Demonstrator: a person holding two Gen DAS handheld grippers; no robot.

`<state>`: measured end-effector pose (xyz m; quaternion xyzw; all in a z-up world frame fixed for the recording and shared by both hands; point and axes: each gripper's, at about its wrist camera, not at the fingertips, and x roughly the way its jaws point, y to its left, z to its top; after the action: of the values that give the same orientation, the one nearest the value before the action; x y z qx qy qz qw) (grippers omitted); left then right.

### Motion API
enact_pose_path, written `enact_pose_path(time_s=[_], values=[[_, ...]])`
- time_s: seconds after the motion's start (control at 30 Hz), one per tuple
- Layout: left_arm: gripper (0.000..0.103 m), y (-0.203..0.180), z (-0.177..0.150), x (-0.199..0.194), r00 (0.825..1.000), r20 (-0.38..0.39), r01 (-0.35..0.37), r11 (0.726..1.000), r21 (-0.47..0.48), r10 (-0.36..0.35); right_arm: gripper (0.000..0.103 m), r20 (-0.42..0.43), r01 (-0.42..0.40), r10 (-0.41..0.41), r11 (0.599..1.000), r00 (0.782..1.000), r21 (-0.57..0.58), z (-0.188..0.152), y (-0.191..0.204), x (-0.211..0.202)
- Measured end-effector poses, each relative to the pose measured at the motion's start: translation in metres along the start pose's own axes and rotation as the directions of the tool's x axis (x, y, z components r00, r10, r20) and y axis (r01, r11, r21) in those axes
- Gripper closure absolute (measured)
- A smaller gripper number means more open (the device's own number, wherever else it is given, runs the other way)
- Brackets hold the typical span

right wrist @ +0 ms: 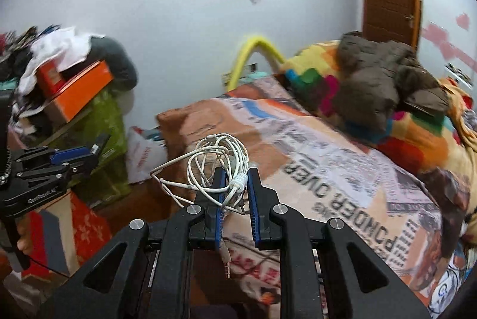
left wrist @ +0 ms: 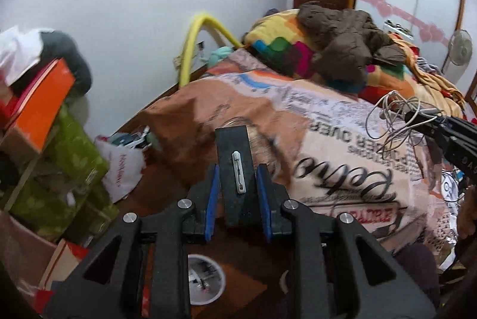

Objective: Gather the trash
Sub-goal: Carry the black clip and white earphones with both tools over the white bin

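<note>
My left gripper [left wrist: 237, 170] is shut on a flat black rectangular piece [left wrist: 236, 170] with a small white clip-like strip on it, held above the floor beside the bed. My right gripper [right wrist: 235, 173] is shut on a tangled white cable [right wrist: 216, 159] with an audio plug hanging down, held over the bed's near corner. The cable and right gripper also show at the right edge of the left wrist view [left wrist: 396, 113]. The left gripper shows at the left of the right wrist view [right wrist: 74, 158].
A bed with a printed brown cover [left wrist: 328, 140] and a colourful blanket with brown clothing [left wrist: 342, 51] fills the right. A white plastic bag [left wrist: 125, 167] lies on the floor by green boxes [left wrist: 68, 158] and an orange box [left wrist: 38, 110]. A white round cup [left wrist: 205, 280] sits below.
</note>
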<state>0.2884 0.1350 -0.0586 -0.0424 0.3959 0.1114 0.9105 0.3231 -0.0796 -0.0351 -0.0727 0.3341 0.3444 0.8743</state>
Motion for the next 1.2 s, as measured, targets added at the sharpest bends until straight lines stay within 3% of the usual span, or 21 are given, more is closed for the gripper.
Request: enact_pose_path(time_s=[0.2,0.43,0.6,0.8,0.97,1.2], values=[[0.079,0.046,-0.035,-0.007,0.999,-0.030,-0.040,0.998,-0.055,0.038,0.090,-0.033,-0.105,0.104,0.994,0.994,-0.041,-0.005,0.050,0.019],[0.079,0.089,-0.082,-0.013,0.997,-0.055,-0.057,0.987,-0.148,0.049,0.090,-0.124,-0.237,0.225,0.967,0.966,-0.090,-0.025,0.117,0.055],[0.079,0.111,-0.114,-0.007,0.993,-0.071,-0.106,0.977,-0.185,0.094,0.090,-0.192,-0.275,0.254,0.957,0.948,-0.092,-0.041,0.142,0.078],[0.079,0.132,-0.152,0.013,0.988,-0.120,-0.124,0.963,-0.241,0.097,0.090,-0.292,-0.277,0.248,0.959,0.924,-0.061,-0.065,0.159,0.118],[0.079,0.143,-0.186,0.043,0.981,-0.181,-0.125,0.949,-0.288,0.074,0.090,-0.419,-0.265,0.228,0.964,0.879,-0.031,-0.103,0.174,0.163],[0.079,0.152,-0.242,0.088,0.957,-0.291,-0.113,0.927,-0.359,0.004,0.090,-0.562,-0.276,0.207,0.960,0.801,-0.039,-0.149,0.200,0.207]])
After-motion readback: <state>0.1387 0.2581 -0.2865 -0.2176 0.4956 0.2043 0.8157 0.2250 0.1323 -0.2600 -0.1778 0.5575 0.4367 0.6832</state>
